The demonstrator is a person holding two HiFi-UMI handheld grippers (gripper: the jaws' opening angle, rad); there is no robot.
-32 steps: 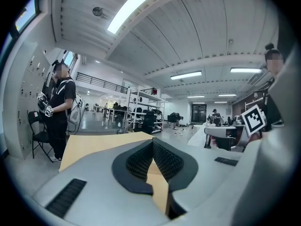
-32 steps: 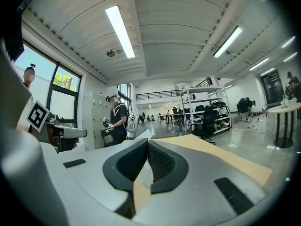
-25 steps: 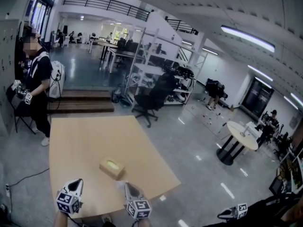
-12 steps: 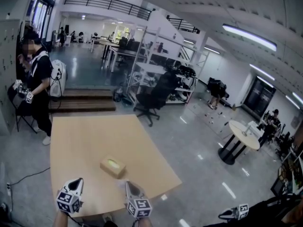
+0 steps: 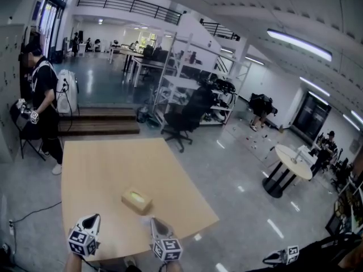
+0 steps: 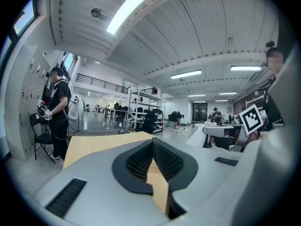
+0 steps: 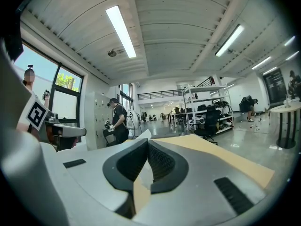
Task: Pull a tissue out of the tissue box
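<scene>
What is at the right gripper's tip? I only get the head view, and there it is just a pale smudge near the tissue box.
Observer: The right gripper view shows the right gripper with its jaws together on what looks like a thin white tissue. One corner of it sticks up past the jaw tips.
Operator: And the left one, is it holding anything?
Observer: No. The left gripper view shows the left gripper with its jaws together and nothing between them. Only the bare table shows beyond.
</scene>
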